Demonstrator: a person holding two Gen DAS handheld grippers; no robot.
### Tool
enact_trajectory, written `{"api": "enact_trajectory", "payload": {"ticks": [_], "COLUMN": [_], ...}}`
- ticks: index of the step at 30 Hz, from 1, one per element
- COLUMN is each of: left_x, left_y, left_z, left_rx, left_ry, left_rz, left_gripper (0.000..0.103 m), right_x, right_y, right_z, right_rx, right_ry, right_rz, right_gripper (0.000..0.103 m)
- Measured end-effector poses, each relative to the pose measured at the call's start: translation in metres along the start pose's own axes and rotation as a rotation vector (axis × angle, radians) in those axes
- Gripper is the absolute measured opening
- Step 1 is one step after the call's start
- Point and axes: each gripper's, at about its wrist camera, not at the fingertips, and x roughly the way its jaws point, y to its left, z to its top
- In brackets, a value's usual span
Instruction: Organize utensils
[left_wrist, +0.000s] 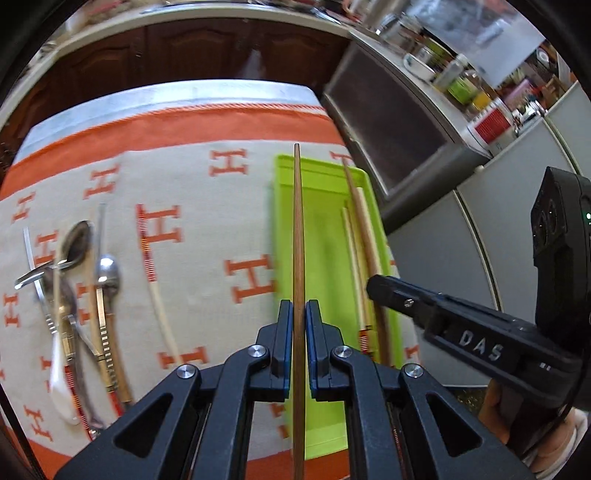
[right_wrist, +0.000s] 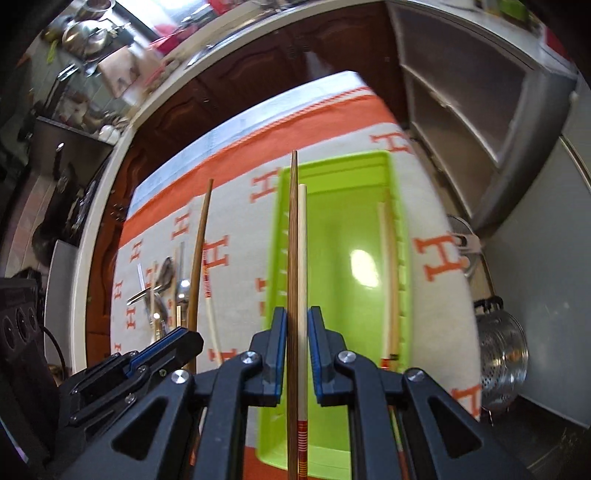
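My left gripper (left_wrist: 298, 306) is shut on a brown wooden chopstick (left_wrist: 297, 229), held over the left edge of the lime green tray (left_wrist: 325, 236). My right gripper (right_wrist: 297, 314) is shut on a brown chopstick (right_wrist: 293, 236) and a pale chopstick (right_wrist: 303, 236) together, above the same tray (right_wrist: 343, 229). A pale chopstick (right_wrist: 387, 266) lies along the tray's right side. The right gripper also shows in the left wrist view (left_wrist: 373, 286), and the left gripper with its chopstick (right_wrist: 199, 243) in the right wrist view. Spoons (left_wrist: 74, 243) and more chopsticks lie piled at the left; one pale chopstick (left_wrist: 157, 295) lies alone.
The table has a cream cloth with orange H letters and an orange border (left_wrist: 177, 125). Grey cabinets (left_wrist: 406, 122) stand close on the right. A metal colander (right_wrist: 502, 354) sits at the far right. Dark wooden cupboards (left_wrist: 184, 48) are behind the table.
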Motion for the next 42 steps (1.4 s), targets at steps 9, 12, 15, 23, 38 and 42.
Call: {"api": "enact_trajectory", "payload": {"ticks": [9, 12, 15, 23, 38, 42], "left_x": [0.04, 0.032, 0.021, -0.006, -0.08, -0.104], "left_y": [-0.028, -0.027, -0.018, 0.014, 0.06, 0.07], "left_z": [0.005, 0.005, 0.004, -0.002, -0.036, -0.044], "left_rx": [0.065, 0.074, 0.062, -0.011, -0.173, -0.213], "left_ry": [0.064, 0.035, 0.013, -0.042, -0.168, -0.224], "left_rz": [0.042, 0.059, 0.073, 0.142, 0.352, 0.394], "left_gripper": [0.029, 0.034, 0.034, 0.036, 0.05, 0.057], "right_x": [0.026, 0.027, 0.025, 0.025, -0.004, -0.017], "right_y": [-0.017, -0.017, -0.018, -0.001, 0.047, 0.065], "right_z": [0.023, 0.029, 0.031, 0.015, -0.008, -0.01], "right_rx": [0.011, 0.003, 0.01, -0.057, -0.247, -0.316], "right_ry": [0.054, 0.043, 0.037, 0.051, 0.052, 0.025], "right_rz": [-0.077, -0.103, -0.102, -0.116, -0.026, 0.006], "right_gripper": [0.013, 0.013, 0.013, 0.013, 0.013, 0.013]}}
